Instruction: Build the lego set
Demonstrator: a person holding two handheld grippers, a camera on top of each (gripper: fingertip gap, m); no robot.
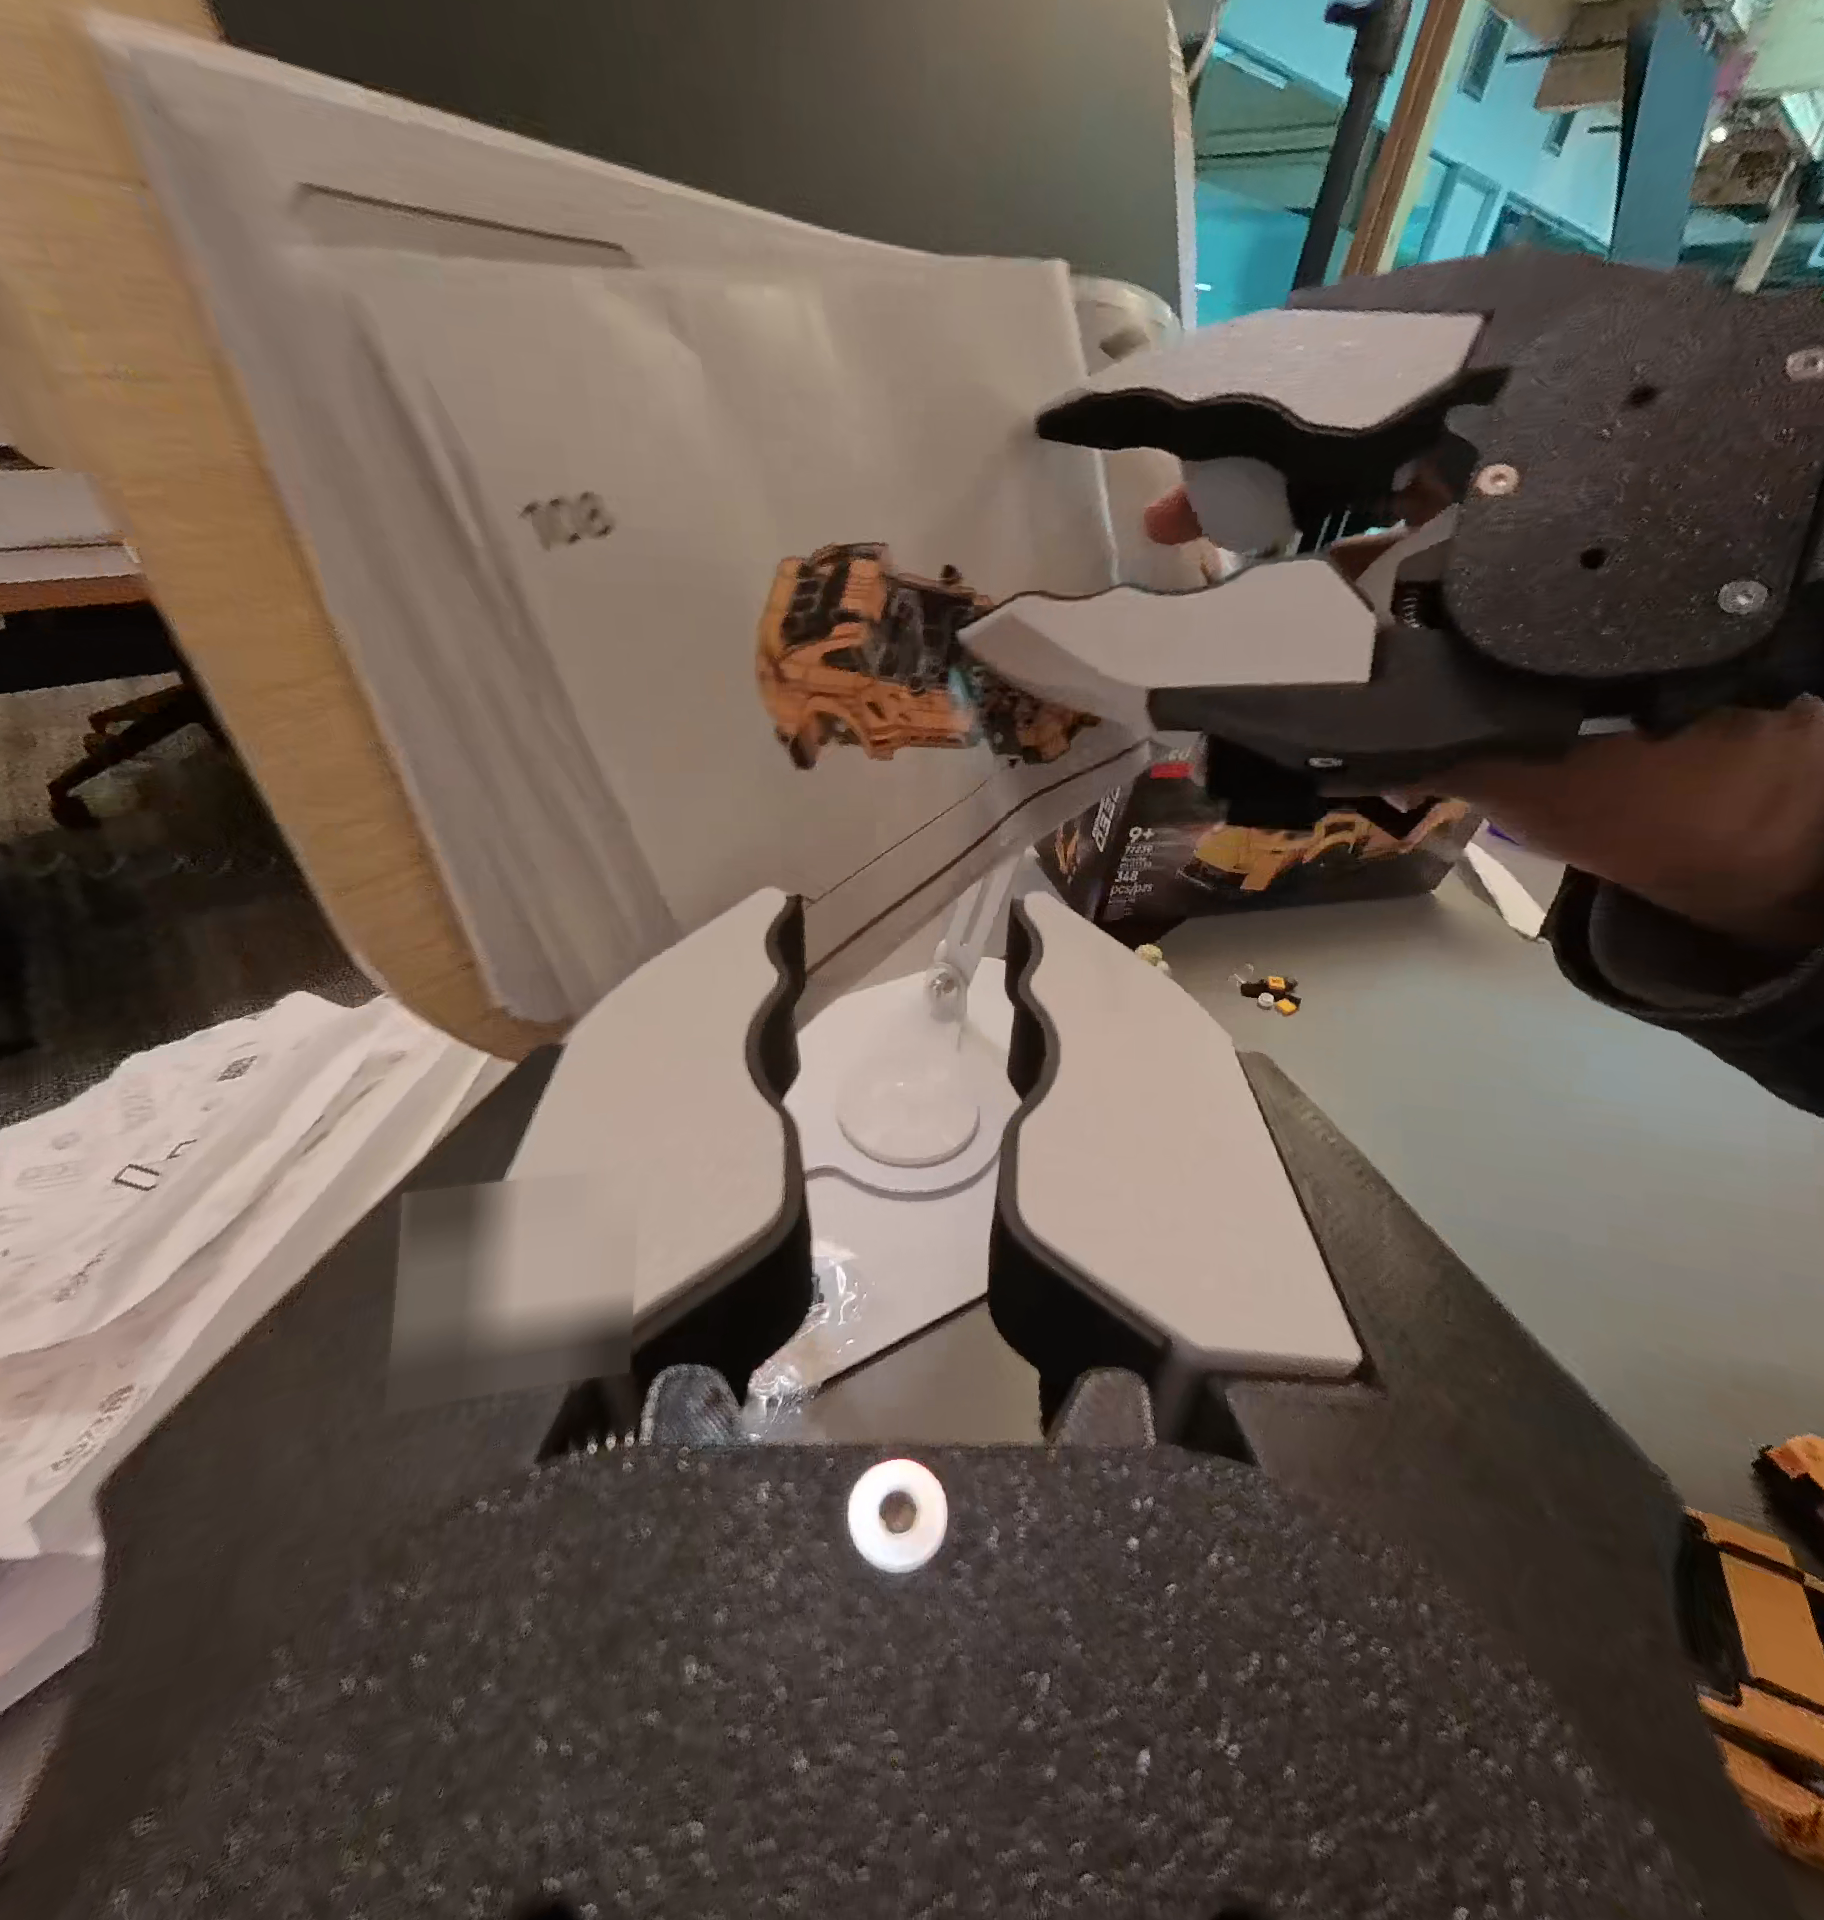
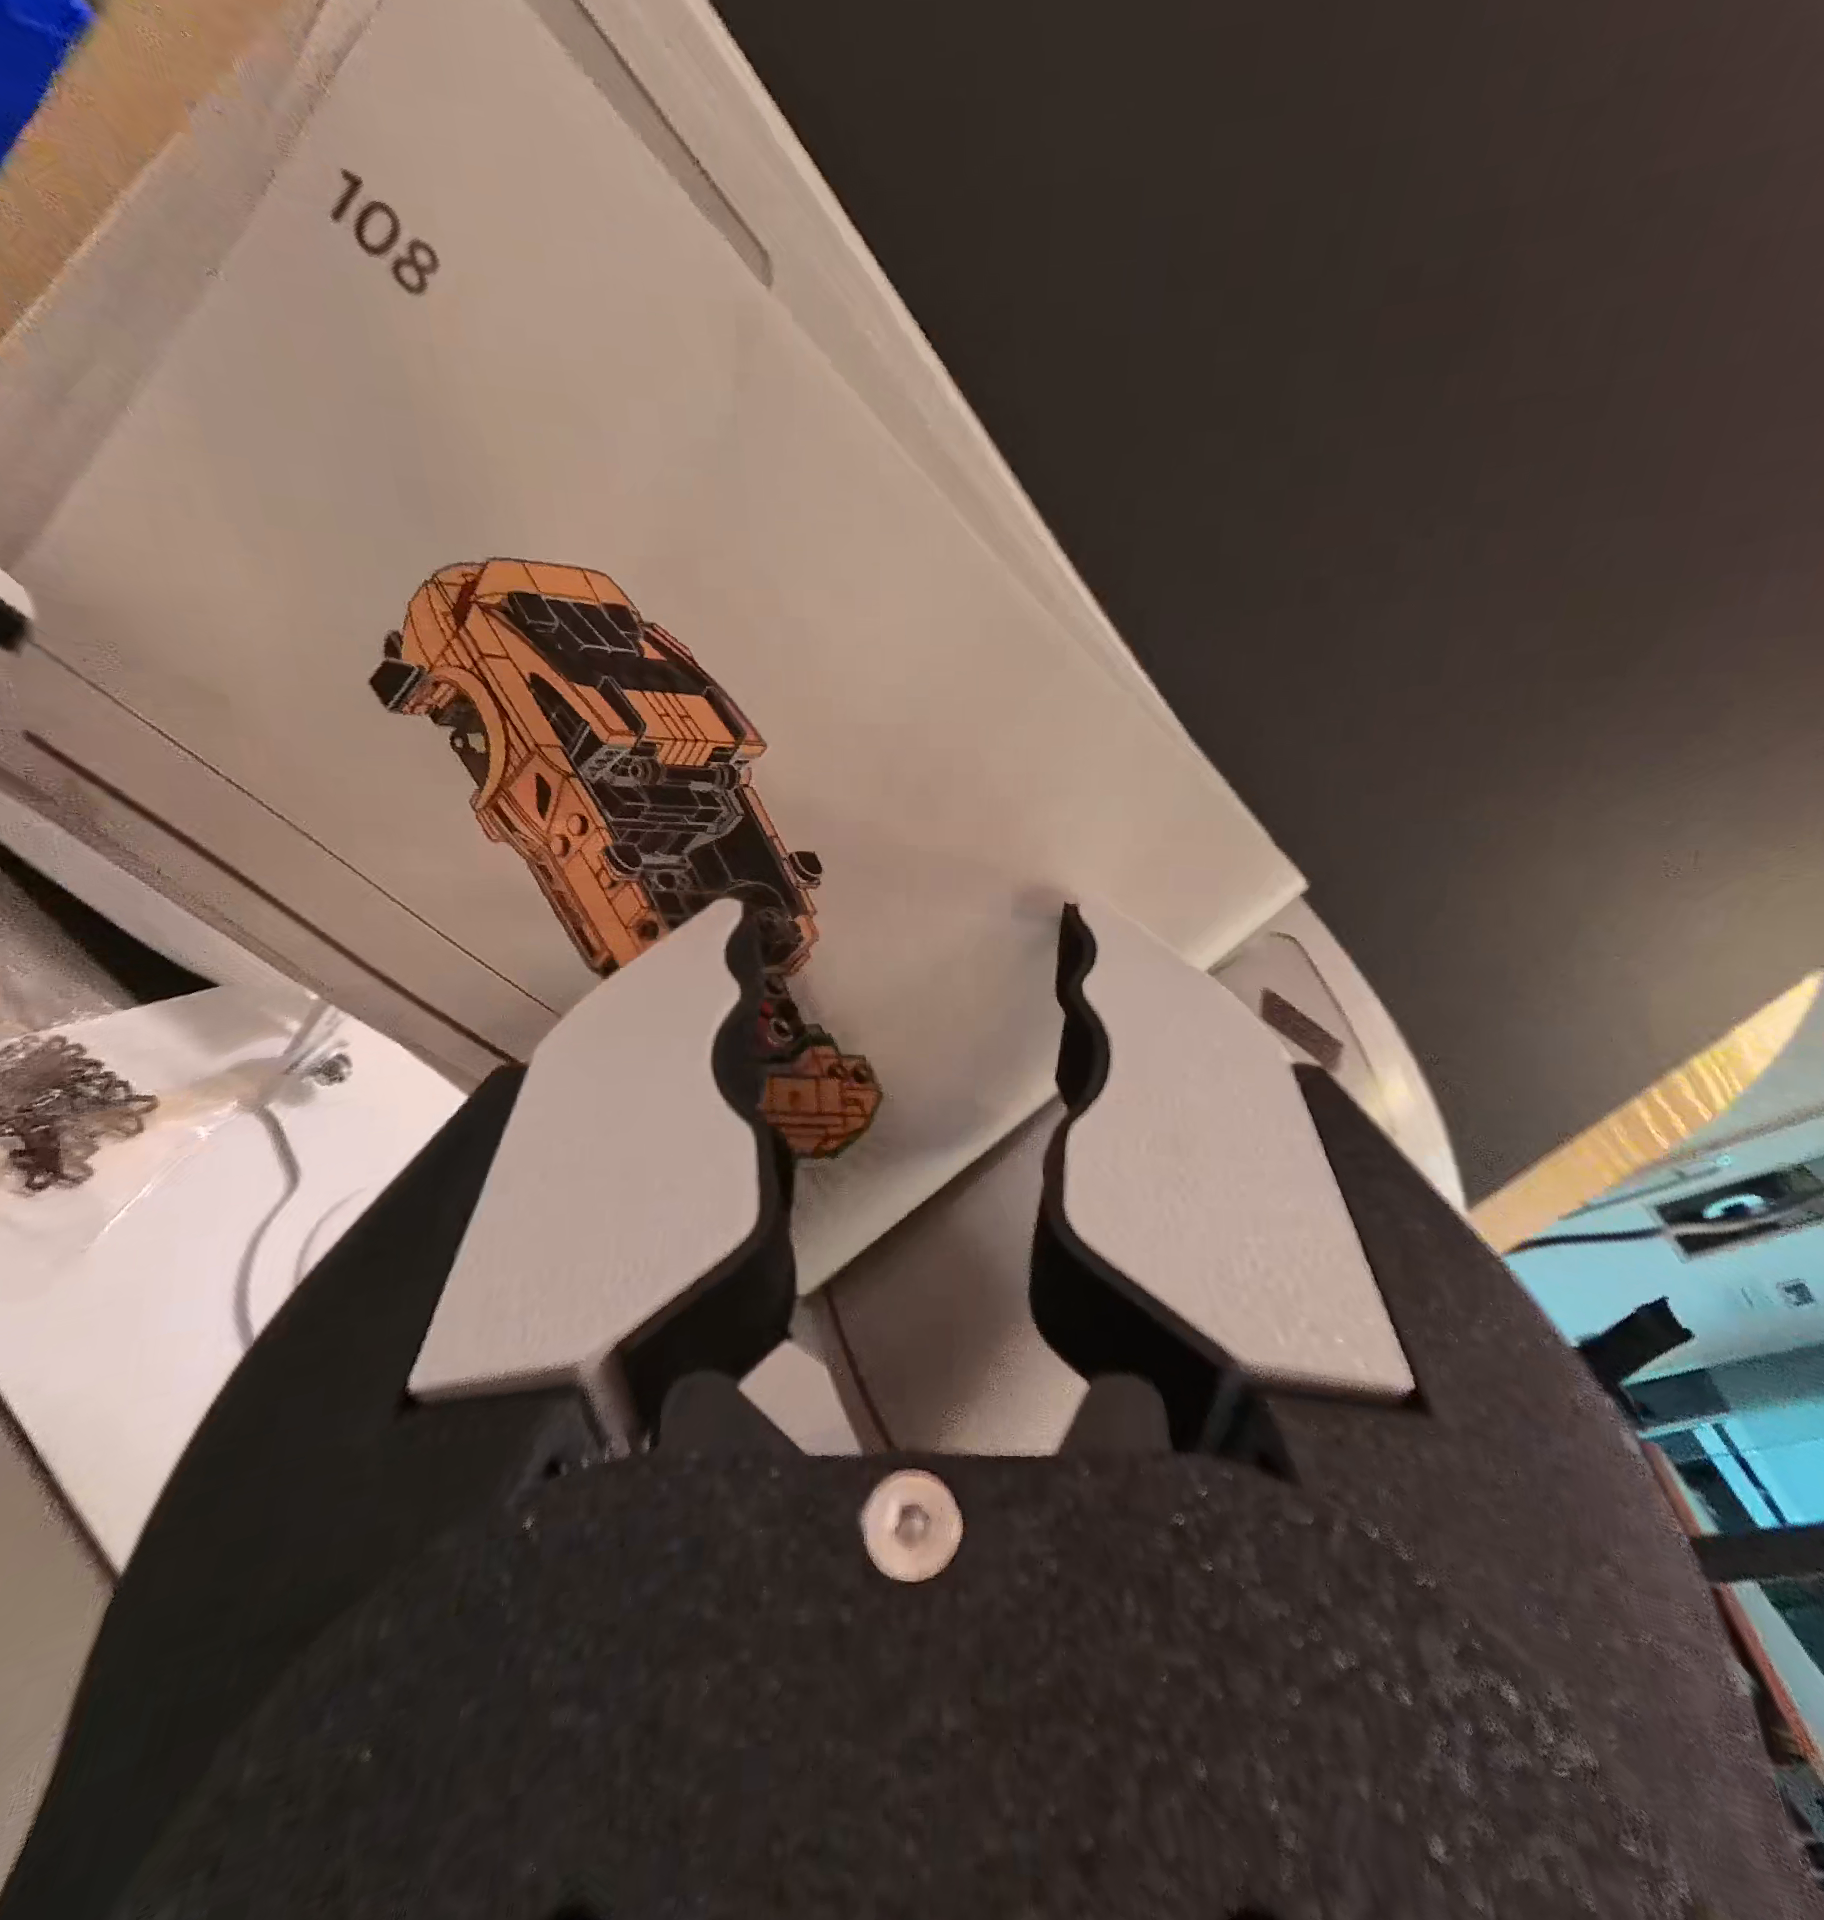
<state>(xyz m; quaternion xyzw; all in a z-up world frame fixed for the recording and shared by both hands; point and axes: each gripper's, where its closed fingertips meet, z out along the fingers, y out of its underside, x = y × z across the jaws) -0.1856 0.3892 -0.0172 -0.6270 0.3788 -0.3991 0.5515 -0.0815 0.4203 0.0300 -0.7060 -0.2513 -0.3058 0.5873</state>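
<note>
2 open-jawed grippers [image 1: 897,935] [image 2: 897,925], 1 instruction booklet [image 2: 596,499]

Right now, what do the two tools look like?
Both look the same. The left tool has a speckled black body with a silver screw in the middle. Its two fingers are black with flat grey faces and wavy inner edges. The right tool matches it, screw included. The hand holding the right tool wears a dark sleeve.
</note>
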